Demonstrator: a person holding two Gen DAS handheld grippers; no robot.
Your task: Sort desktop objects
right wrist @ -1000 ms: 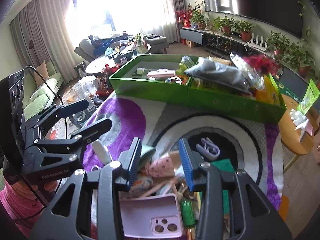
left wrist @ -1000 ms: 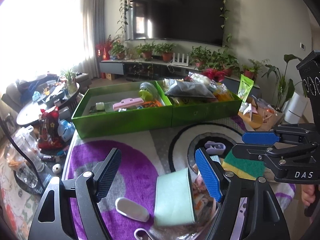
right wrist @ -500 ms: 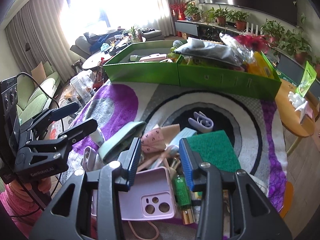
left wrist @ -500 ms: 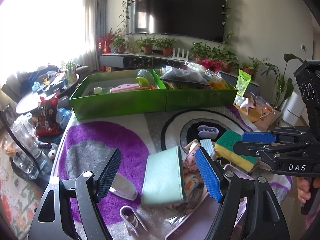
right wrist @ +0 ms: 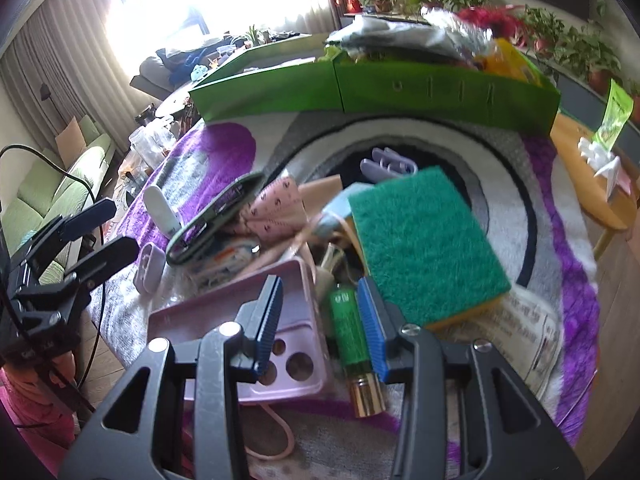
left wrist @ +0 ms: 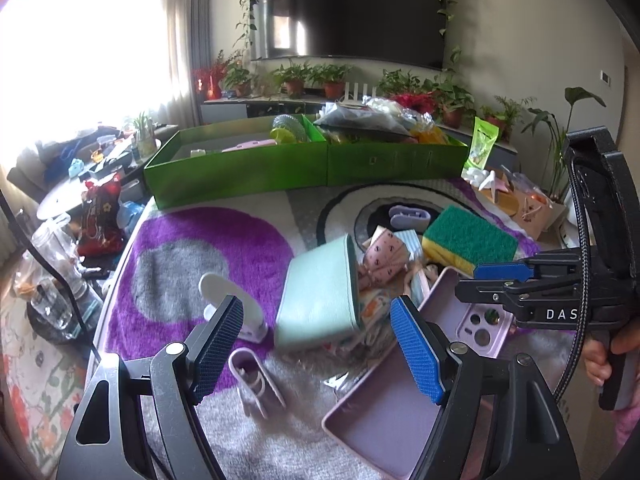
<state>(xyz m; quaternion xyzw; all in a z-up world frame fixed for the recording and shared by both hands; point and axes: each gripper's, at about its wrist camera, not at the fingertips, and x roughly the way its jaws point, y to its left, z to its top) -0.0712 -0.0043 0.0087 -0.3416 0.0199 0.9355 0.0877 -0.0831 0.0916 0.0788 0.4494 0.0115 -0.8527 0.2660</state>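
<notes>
Right claw spread, apparently straddling the half-hidden phone case; left claw released.

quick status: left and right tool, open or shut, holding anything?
Left tool: open, holding nothing, above the mint pouch.
Right tool: open, holding nothing, low over the green tube and pink phone case.

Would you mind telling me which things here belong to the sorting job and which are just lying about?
Part of the job: green sorting boxes, mint case, lilac phone case, sponge, green tube, white clip, both grippers, left and right.

Lying about: television, potted plants, sofa.
</notes>
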